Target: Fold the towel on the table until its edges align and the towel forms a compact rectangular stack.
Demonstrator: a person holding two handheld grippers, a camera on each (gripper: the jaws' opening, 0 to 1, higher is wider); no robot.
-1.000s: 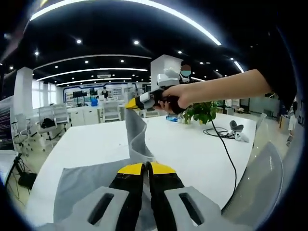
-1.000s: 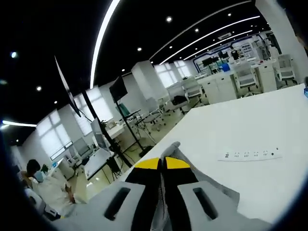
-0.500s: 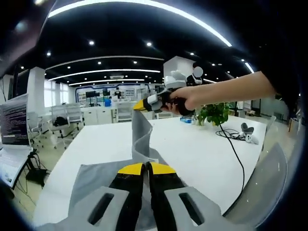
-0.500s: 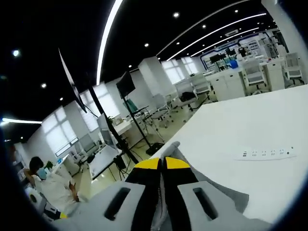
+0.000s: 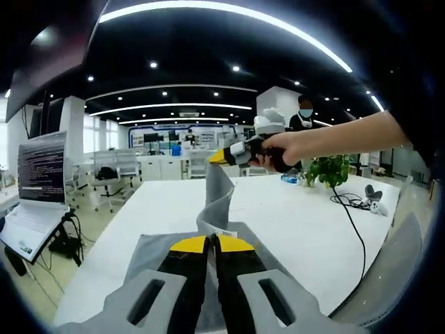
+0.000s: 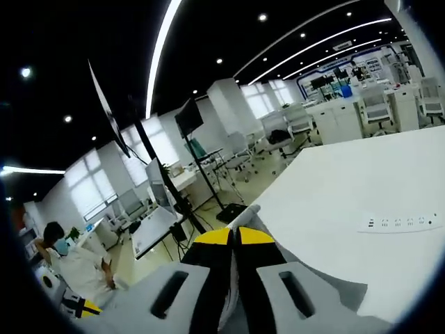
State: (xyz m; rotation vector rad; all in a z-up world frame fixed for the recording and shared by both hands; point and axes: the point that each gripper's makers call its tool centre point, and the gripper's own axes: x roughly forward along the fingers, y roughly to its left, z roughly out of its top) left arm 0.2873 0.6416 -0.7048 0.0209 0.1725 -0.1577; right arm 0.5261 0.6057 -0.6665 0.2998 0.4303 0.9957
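A grey towel [image 5: 156,252] lies partly on the white table [image 5: 292,223], with one edge lifted into a tall strip [image 5: 217,195]. My left gripper [image 5: 212,243] is shut on the towel's near edge. In the left gripper view a person's hand holds my right gripper [image 5: 221,156] above the table, shut on the strip's top corner. In the right gripper view my right gripper [image 6: 234,235] is shut, with a tip of grey towel [image 6: 245,214] poking out past the yellow fingertips [image 6: 212,237] and more cloth hanging beside the jaws.
A white power strip [image 6: 400,223] lies on the table. A black cable [image 5: 354,229], a small white device [image 5: 374,203] and a potted plant [image 5: 331,170] sit at the table's right. A monitor [image 5: 42,170] stands left. A seated person [image 6: 73,268] is beyond the table edge.
Both views have swung sideways with the hands; the right gripper with the lifted towel corner sits further right and slightly lower in the left gripper view. Both grips stay shut on the towel.
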